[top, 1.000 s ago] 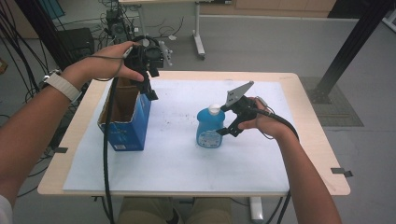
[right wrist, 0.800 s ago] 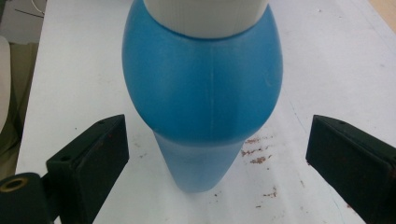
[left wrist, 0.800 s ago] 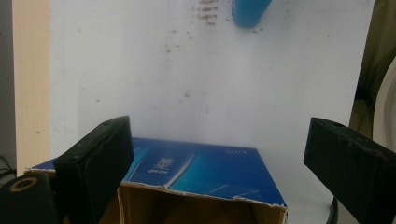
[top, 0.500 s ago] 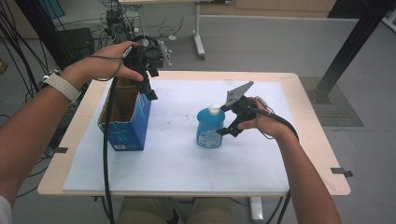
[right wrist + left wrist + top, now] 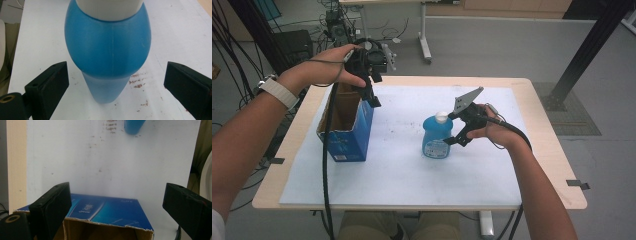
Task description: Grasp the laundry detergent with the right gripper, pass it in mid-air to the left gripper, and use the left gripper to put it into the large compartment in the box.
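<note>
The blue bottle (image 5: 437, 136) stands upright near the middle of the white sheet (image 5: 402, 170) that covers the counter (image 5: 547, 150). It's smooth plastic, bulbous at the shoulder, narrower below, with a white cap (image 5: 441, 117) on top and a label on the front. The right claw (image 5: 456, 131) sits just to the right of the bottle, jaws wide apart and not touching it. The right gripper view looks down at the bottle between the two black jaws, with clear gaps on both sides, and picks up a faint seam down the plastic plus reddish specks (image 5: 137, 82) on the sheet beside the bottle's base, which the high view barely hints at.

Left of the bottle, well apart from it, is an open cardboard box (image 5: 346, 127), blue printed outside, raw brown inside, with a ragged torn rim. The left claw (image 5: 371, 95) hangs over its far end, jaws spread, gripping nothing. The left gripper view shows the box's torn edge (image 5: 107, 223) right under the jaws and the bottle far off.
</note>
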Demonstrator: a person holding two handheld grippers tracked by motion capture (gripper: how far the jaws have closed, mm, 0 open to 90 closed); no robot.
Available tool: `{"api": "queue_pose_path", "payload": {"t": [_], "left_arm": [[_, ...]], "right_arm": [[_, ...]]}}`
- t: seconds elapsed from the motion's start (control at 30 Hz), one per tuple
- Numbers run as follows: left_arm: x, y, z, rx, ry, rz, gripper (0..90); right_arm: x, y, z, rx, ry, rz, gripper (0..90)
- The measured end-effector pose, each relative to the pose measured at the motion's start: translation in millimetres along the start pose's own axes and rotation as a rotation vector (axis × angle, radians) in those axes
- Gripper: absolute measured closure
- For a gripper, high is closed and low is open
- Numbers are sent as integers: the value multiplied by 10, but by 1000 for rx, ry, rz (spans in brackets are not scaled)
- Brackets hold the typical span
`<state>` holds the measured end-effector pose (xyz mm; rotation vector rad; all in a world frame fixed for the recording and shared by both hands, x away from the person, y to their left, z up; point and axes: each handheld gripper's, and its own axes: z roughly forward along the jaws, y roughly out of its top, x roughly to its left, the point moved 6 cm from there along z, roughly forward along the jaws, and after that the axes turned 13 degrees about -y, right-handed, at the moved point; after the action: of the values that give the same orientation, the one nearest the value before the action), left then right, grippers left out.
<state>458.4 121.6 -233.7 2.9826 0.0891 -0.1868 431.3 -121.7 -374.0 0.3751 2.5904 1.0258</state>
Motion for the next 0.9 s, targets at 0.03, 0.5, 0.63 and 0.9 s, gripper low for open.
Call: {"api": "queue_pose_path", "payload": {"t": [0.03, 0.5, 0.63, 0.9], "left_arm": [[0, 0, 1, 1, -1, 1, 88], [3, -3, 3, -6, -1, -5, 88], [1, 0, 1, -7, -1, -5, 88], [7, 1, 1, -1, 0, 1, 88]], "right_arm": [[-1, -1, 1, 1, 0, -1, 56], [-7, -3, 6, 1, -3, 1, 56], [-6, -3, 6, 2, -2, 1, 56], [-4, -10, 4, 3, -3, 4, 57]]}}
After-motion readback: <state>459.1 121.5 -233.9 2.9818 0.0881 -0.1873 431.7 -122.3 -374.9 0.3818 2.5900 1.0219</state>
